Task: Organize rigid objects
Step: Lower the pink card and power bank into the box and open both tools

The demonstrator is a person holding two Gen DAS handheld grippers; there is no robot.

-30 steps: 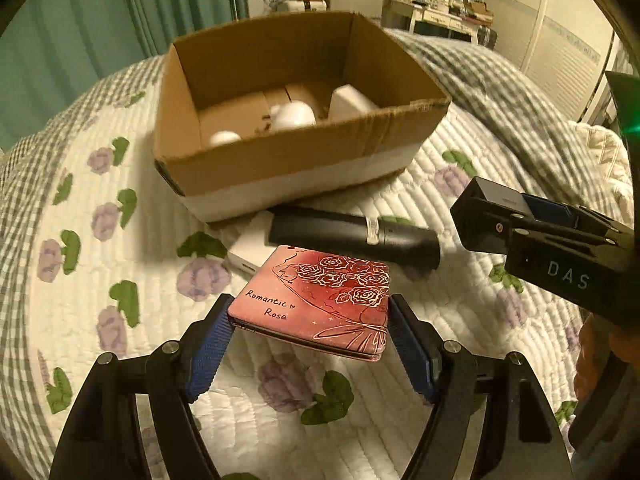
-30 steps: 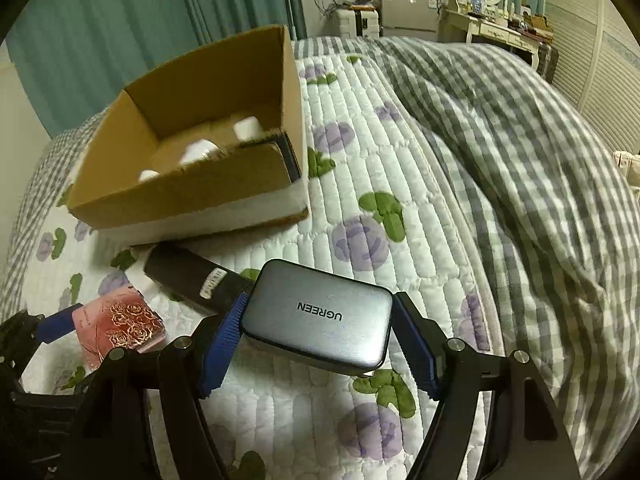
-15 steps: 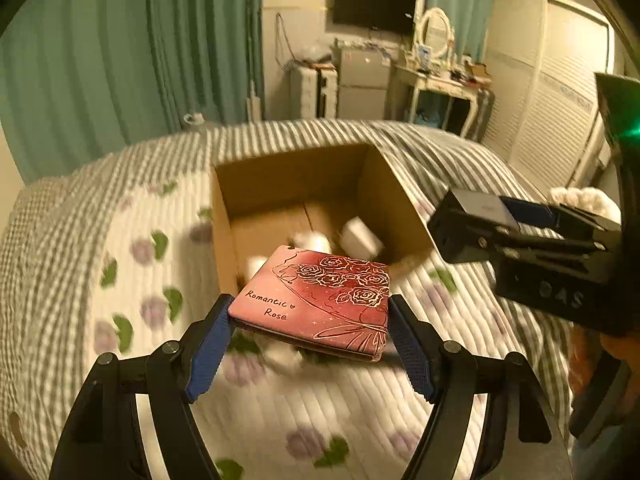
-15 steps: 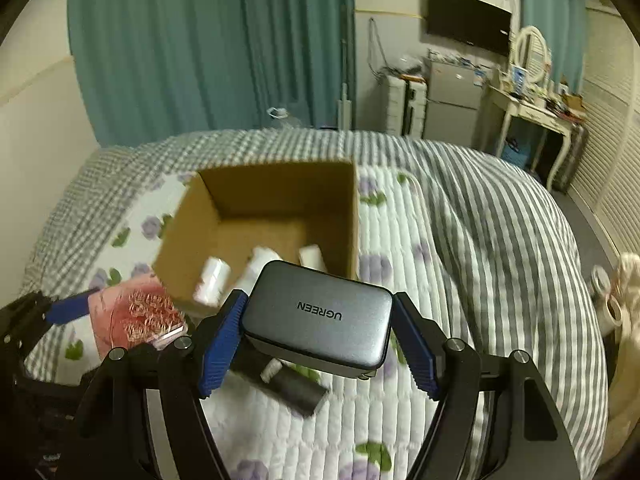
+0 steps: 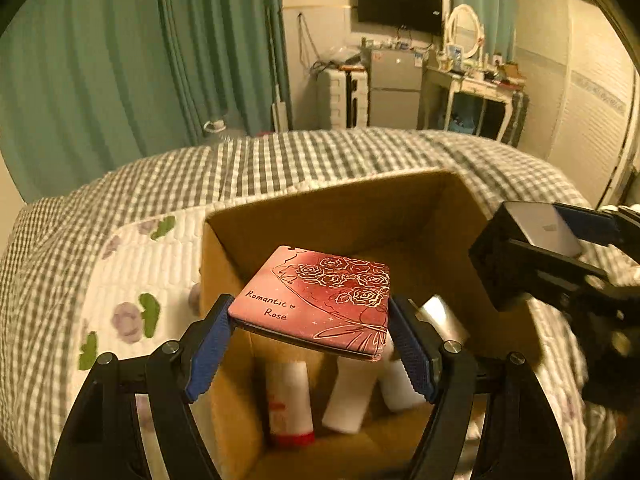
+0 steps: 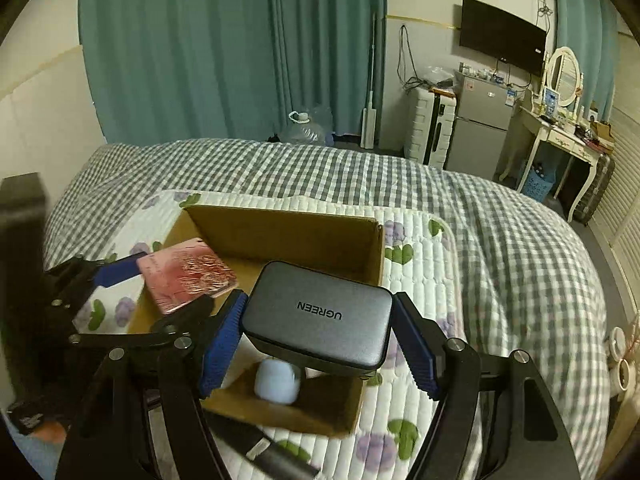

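Note:
My left gripper (image 5: 310, 338) is shut on a flat pink "Romantic Rose" case (image 5: 316, 298) and holds it above the open cardboard box (image 5: 344, 208). My right gripper (image 6: 318, 332) is shut on a grey UGREEN charger (image 6: 320, 316), also above the box (image 6: 280, 232). Each gripper shows in the other's view: the right one with the charger (image 5: 540, 226), the left one with the pink case (image 6: 186, 274). White bottles (image 5: 290, 400) lie inside the box.
The box sits on a quilted floral mat (image 6: 432, 260) over a checked bedspread (image 6: 520, 240). A black cylinder (image 6: 264, 452) lies on the mat by the box's near wall. Curtains, a fridge and a dresser stand beyond the bed.
Both grippers have risen from the mat with their objects and moved forward over the box. The black cylinder stayed on the mat.

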